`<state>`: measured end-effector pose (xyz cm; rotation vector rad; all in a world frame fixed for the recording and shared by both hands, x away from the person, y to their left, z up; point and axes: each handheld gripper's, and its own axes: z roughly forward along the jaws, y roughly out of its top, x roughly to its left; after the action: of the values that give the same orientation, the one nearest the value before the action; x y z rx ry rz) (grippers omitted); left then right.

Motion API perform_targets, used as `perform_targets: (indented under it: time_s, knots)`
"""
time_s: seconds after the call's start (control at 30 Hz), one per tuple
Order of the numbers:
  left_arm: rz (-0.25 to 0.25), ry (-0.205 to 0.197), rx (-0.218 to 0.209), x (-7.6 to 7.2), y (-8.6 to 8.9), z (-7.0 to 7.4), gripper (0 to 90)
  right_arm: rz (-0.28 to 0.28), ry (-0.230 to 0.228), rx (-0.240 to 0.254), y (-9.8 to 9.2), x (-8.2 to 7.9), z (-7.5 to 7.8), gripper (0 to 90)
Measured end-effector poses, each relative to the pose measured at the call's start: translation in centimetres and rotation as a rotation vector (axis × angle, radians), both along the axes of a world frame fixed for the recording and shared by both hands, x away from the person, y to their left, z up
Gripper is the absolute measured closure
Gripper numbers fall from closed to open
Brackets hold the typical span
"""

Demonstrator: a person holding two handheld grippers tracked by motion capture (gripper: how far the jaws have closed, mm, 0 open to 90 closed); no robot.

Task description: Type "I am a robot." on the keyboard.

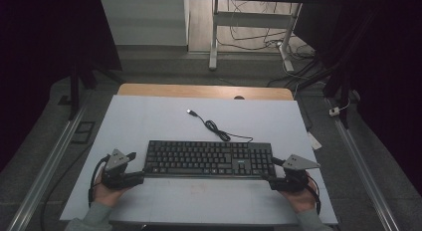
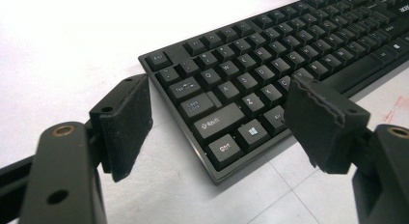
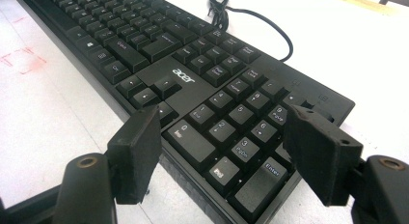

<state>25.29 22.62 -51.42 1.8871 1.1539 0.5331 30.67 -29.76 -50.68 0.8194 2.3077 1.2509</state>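
I've got the left gripper (image 1: 130, 167) and right gripper (image 1: 272, 171) both spread wide at the near corners of the keyboard (image 1: 209, 159) lying mid-table, gripping nothing; risk: uneven clamping tilts it, or pads mash keys, or the cable (image 1: 216, 127) drags.

The keyboard (image 2: 270, 64) is running off the left gripper view's edge toward two o'clock, its key legends (image 1: 209, 159) are reading too small in the high view, and the person's forearms (image 1: 94, 218) are being cut off at six o'clock.
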Motion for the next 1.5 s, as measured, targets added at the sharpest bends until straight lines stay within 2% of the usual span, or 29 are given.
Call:
perform_targets:
  time_s: [0.53,0.63,0.67,0.8,1.1,1.2,1.33,1.47,1.5]
  knots:
    - [0.000,0.006,-0.001,0.2,0.0,-0.1,25.7,0.001,0.004,-0.001,0.1,0.0,0.1,30.0]
    - [0.000,0.010,-0.001,0.4,-0.1,-0.1,25.9,0.004,0.014,0.022,0.3,0.0,0.3,29.8]
    - [0.001,0.010,-0.001,0.4,-0.1,-0.2,26.1,0.010,0.022,0.047,0.5,0.1,0.5,29.9]
    - [0.000,0.014,-0.003,0.7,-0.1,-0.3,26.5,0.012,0.031,0.069,1.1,0.3,0.8,30.0]
    - [-0.009,0.008,0.009,1.1,-0.5,-0.3,27.2,0.015,0.023,0.048,2.7,0.9,1.0,32.4]
    - [-0.008,0.007,0.015,1.3,-0.8,-0.4,27.6,0.014,0.014,0.038,3.3,1.1,1.0,35.2]
    - [-0.009,0.005,0.014,1.4,-0.8,-0.4,27.9,0.013,-0.004,0.054,4.0,1.2,1.3,41.1]
    - [-0.004,-0.003,0.018,1.4,-0.7,-0.4,28.1,0.035,0.001,0.056,4.7,1.4,1.5,48.1]
    - [-0.002,-0.006,0.015,1.4,-0.6,-0.3,28.1,0.048,0.012,0.057,5.4,1.5,1.5,54.5]
